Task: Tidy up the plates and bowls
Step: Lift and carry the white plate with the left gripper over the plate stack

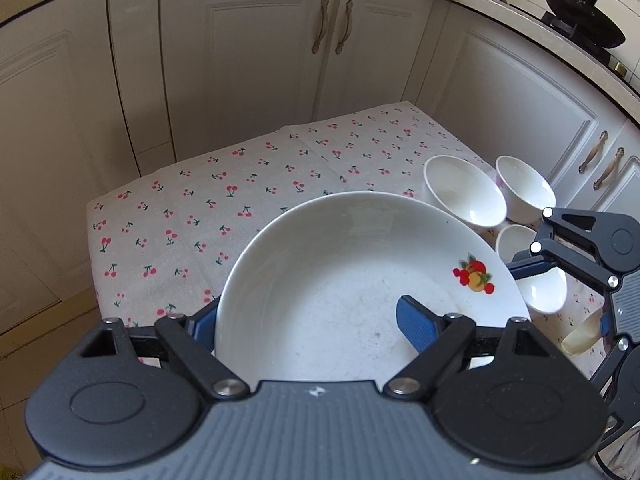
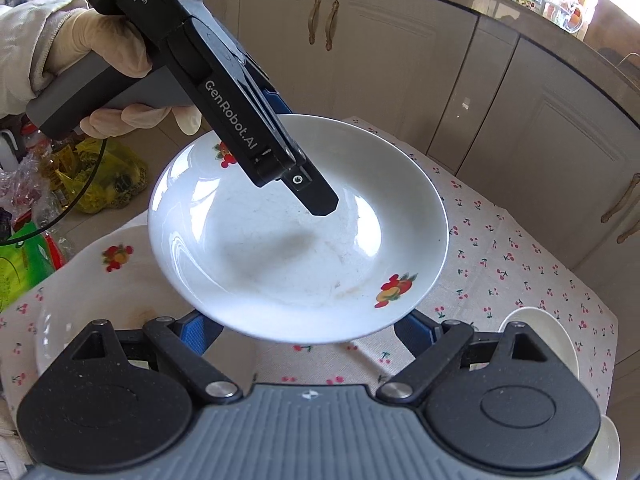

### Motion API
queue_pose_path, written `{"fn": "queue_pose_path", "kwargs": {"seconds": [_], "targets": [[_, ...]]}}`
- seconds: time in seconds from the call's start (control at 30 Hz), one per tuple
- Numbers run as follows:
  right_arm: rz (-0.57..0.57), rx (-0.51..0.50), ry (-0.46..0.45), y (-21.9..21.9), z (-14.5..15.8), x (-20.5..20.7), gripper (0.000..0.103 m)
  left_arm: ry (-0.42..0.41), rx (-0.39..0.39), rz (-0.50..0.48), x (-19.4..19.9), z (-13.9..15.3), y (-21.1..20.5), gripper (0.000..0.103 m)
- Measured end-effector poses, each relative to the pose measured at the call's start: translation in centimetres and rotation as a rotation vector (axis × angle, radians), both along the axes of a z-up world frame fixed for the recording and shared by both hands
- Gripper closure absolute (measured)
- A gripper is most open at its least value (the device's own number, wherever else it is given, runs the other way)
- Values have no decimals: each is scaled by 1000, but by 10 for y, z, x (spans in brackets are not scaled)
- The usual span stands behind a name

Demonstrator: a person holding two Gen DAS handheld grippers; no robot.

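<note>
Fingers of the left gripper are clamped on the rim of a white plate. In the left wrist view one blue pad lies on the plate's inner face at 5 o'clock, and the other is tucked behind the rim at 7 o'clock. The plate fills the lower middle of that view, tilted and lifted clear of the table. A fruit print sits on its rim at 3 o'clock.

The right gripper has its jaws wide apart. In its own view both blue fingertips are hidden under the plate's near rim, at 7 and 5 o'clock. Whether they bear the plate's weight cannot be told. A gloved hand at 10 o'clock holds the left gripper's handle.

Under the raised plate, a second plate with the same fruit print lies on a cherry-print tablecloth at 8 o'clock in the right wrist view.

In the left wrist view four white bowls cluster at 3 o'clock, just beyond the plate: two at the back and two nearer. Pale kitchen cabinets stand behind the table. A dark wok sits on the counter at 2 o'clock.
</note>
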State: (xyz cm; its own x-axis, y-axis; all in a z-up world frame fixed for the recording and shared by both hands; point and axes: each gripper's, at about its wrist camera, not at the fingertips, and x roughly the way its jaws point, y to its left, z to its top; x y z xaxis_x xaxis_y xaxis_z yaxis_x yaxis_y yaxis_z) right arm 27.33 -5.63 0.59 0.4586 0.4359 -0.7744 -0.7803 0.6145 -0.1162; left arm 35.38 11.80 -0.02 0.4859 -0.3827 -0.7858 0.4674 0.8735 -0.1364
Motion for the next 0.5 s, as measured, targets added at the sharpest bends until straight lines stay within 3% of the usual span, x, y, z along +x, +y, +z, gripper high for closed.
{"fn": "queue_pose_path", "kwargs": {"seconds": [0.5], "targets": [[1, 18, 13, -11, -1, -68, 9, -5, -10, 11, -73, -1, -6, 16]]}}
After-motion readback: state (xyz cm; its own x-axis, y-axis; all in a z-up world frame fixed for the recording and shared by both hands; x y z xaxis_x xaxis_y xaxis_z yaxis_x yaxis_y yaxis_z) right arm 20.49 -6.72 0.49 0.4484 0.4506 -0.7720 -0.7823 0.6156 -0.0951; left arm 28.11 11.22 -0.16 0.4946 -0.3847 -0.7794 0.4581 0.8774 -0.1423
